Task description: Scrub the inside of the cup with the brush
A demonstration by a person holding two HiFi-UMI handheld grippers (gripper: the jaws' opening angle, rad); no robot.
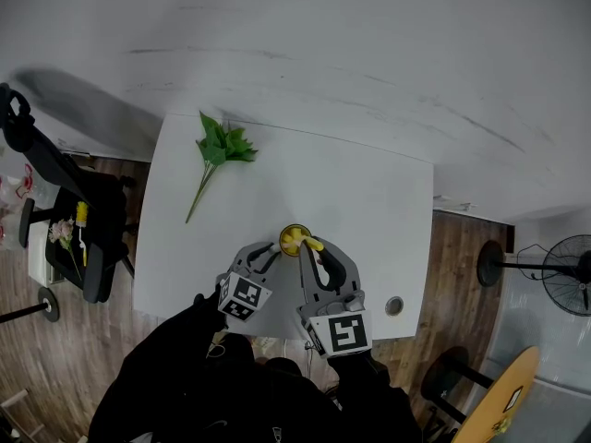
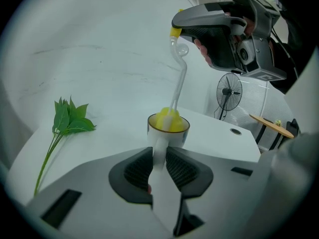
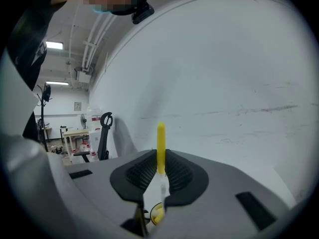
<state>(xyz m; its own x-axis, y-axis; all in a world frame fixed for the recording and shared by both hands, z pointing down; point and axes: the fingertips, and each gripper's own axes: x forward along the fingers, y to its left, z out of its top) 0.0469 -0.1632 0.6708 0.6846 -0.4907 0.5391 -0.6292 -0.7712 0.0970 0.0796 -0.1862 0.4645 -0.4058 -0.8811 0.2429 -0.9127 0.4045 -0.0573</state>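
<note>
Left gripper (image 2: 159, 159) clamped cup (image 2: 179, 137) by handle; right gripper (image 3: 160, 172) clamped brush (image 2: 178, 83), bristles inside cup; leafy sprig (image 2: 67, 121) lay left of cup.

We are finding the cup (image 1: 294, 240) standing on the table (image 1: 379, 201) near its front edge, the brush (image 2: 167, 120) sitting in it, and the leafy sprig (image 1: 218, 151) lying well apart, behind and to its left.
</note>
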